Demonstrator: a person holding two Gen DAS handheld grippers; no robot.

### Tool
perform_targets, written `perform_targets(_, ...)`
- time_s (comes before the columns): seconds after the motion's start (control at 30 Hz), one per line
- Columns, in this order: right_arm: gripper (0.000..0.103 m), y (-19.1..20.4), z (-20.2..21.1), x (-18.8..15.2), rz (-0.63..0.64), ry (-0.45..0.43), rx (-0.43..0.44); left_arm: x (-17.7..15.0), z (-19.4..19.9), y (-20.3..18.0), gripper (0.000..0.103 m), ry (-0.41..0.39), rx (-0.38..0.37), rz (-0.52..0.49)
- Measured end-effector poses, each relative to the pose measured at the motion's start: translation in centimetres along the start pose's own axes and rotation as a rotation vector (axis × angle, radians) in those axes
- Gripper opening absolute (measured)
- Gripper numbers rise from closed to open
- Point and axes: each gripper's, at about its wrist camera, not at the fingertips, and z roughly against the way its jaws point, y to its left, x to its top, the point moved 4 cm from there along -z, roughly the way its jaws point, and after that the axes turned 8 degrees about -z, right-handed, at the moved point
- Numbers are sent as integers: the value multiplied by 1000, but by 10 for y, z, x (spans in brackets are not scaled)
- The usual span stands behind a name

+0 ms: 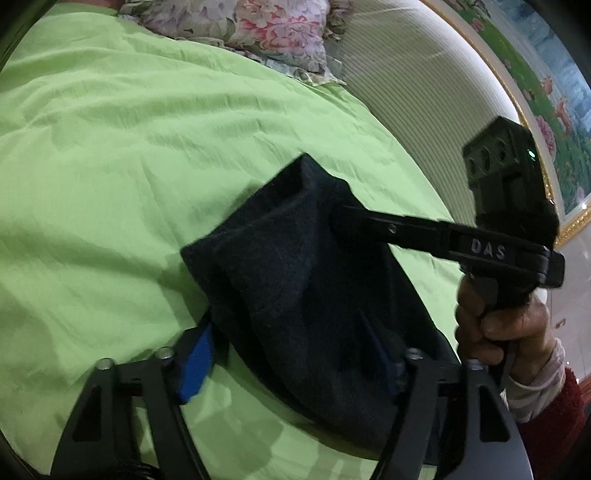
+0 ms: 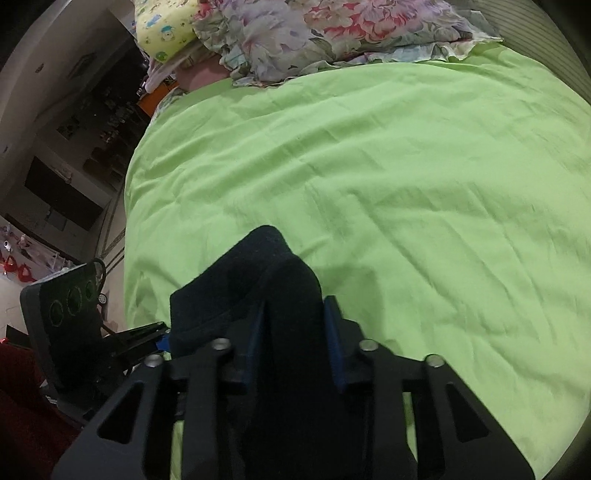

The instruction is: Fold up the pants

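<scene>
Dark navy pants point(image 1: 295, 280) hang bunched over a green bedsheet point(image 1: 110, 166), held up between both grippers. In the left wrist view my left gripper point(image 1: 291, 354) has its blue pads point(image 1: 197, 365) wide apart, with the cloth draped between and over them. The right gripper point(image 1: 343, 221) reaches in from the right and pinches the pants' upper edge. In the right wrist view my right gripper point(image 2: 295, 332) is shut on a fold of the pants point(image 2: 258, 273), its blue pads point(image 2: 334, 332) pressed on either side. The left gripper point(image 2: 162, 338) shows at the lower left.
Floral pillows point(image 2: 314, 33) and a yellow pillow point(image 2: 166, 26) lie at the head of the bed. A white ribbed headboard point(image 1: 406, 74) and a floral wall picture point(image 1: 546, 92) are on the right. The bed's left edge point(image 2: 127, 206) drops to a dark floor with furniture.
</scene>
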Motion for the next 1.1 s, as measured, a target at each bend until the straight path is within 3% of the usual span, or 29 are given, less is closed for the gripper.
perform_targets(0.1, 19, 4, 9, -4, 7, -29, 1, 3, -2, 6, 38, 1, 25, 19)
perform_targets(0.27, 18, 10, 35, -13, 3, -93, 32, 9, 1, 0, 25, 8, -24, 35)
perform_targets(0.5, 17, 10, 91, -29, -31, -223, 86, 22, 27, -44, 22, -43, -91, -57)
perform_targets(0.77, 17, 1, 163, -77, -100, -411, 122, 23, 49, -116, 21, -57, -178, -190)
perform_targets(1.1, 17, -30, 238, -155, -201, -606, 133, -15, 71, -230, 21, -38, -319, -406)
